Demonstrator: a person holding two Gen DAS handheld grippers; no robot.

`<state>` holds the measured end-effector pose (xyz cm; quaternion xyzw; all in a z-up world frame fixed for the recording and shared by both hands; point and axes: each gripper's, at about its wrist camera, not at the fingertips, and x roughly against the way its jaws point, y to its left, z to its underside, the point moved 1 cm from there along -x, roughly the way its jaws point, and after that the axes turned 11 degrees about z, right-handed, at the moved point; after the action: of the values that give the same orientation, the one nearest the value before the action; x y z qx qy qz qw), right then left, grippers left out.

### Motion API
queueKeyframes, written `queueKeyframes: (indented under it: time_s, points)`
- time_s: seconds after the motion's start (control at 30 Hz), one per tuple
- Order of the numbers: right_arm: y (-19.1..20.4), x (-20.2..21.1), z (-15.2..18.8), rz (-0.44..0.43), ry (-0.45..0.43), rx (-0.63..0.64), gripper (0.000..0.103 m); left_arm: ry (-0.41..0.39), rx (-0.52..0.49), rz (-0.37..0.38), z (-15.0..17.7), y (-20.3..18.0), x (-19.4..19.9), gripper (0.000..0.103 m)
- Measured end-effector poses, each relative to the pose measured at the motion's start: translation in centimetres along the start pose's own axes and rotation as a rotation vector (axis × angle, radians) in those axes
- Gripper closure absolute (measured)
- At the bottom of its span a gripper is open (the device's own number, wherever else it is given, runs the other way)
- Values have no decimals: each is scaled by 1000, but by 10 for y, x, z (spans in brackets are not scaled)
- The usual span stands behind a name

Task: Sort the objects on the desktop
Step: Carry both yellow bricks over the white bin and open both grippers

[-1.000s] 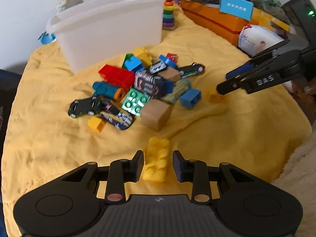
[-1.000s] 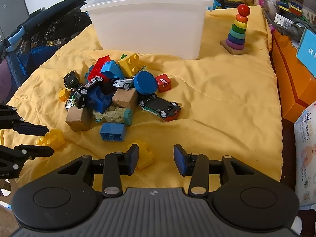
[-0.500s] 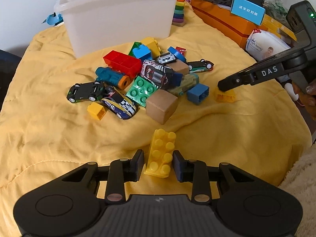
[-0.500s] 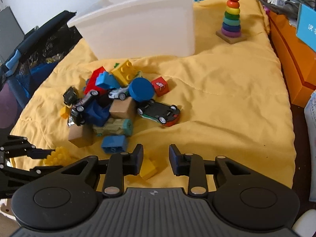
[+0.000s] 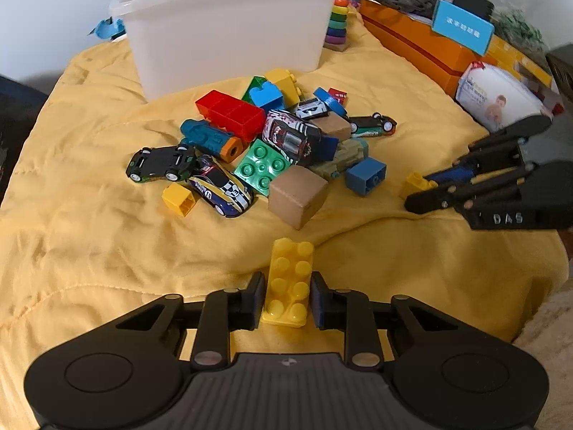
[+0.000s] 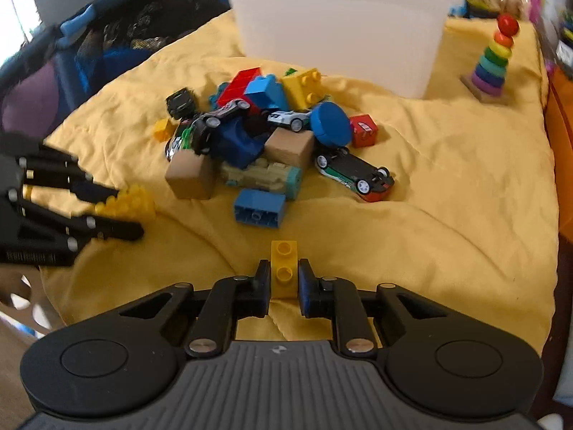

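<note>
A long yellow studded brick point(image 5: 288, 286) lies on the yellow cloth point(image 5: 89, 251) between the pads of my left gripper point(image 5: 286, 288). Its jaws are closing and both pads touch the brick's sides. The same gripper point(image 6: 120, 211) and brick point(image 6: 132, 202) appear at the left of the right wrist view. My right gripper point(image 6: 284, 274) is shut on a small yellow two-stud brick point(image 6: 284, 265) near the cloth's front. From the left wrist view that gripper point(image 5: 419, 193) reaches in from the right, with the small brick point(image 5: 415, 182) at its tips.
A heap of toy cars, coloured bricks and wooden cubes point(image 5: 297, 193) sits mid-cloth. Behind it stands a white plastic bin point(image 5: 229, 28). A rainbow ring stacker point(image 6: 492, 57) is at the back right. An orange box point(image 5: 412, 46) and a wipes pack point(image 5: 497, 96) line the right edge.
Both grippers have narrowed onto their bricks. The right gripper slid over the small yellow brick and shut on it; the left one's pads came in against the long yellow brick.
</note>
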<state>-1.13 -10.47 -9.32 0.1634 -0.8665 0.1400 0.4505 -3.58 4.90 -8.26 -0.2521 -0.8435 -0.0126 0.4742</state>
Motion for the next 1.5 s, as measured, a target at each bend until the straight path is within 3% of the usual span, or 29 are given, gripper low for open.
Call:
queueKeyframes:
  time_s: [0.13, 0.27, 0.53, 0.67, 0.77, 0.93, 1.0, 1.07, 1.13, 1.2, 1.3, 1.4, 1.5]
  points:
    - [-2, 5, -5, -8, 5, -2, 86, -30, 9, 3, -13, -3, 19, 74]
    - [-11, 20, -24, -3, -38, -34, 86, -158, -14, -15, -56, -4, 57, 74]
    - [-52, 58, -133, 54, -287, -93, 86, -437, -81, -88, -188, 17, 97, 74]
    - [-69, 53, -188, 115, -372, -127, 86, -445, -59, -109, -235, 38, 71, 74]
    - [-81, 31, -216, 131, -356, -171, 86, -373, -11, -125, -253, 58, 29, 74]
    - [-86, -22, -228, 184, -239, -202, 85, -264, 20, -154, -250, 78, -15, 69]
    - [-91, -33, -222, 168, -203, -232, 84, -277, -26, -171, -246, 73, -11, 56]
    - [-94, -31, -219, 168, -208, -246, 69, -316, -49, -177, -241, 67, 3, 50]
    - [-95, -18, -214, 172, -247, -250, 62, -366, -37, -150, -233, 65, 20, 49]
    - [-94, -6, -211, 164, -289, -237, 63, -411, -21, -123, -218, 61, 37, 46]
    - [-89, 19, -196, 159, -354, -212, 63, -430, -28, -161, -183, 46, 56, 33]
    - [-79, 34, -168, 147, -377, -164, 63, -370, 11, -148, -139, 40, 53, 32]
    - [-64, 30, -134, 135, -327, -101, 63, -260, 78, -122, -98, 42, 33, 32]
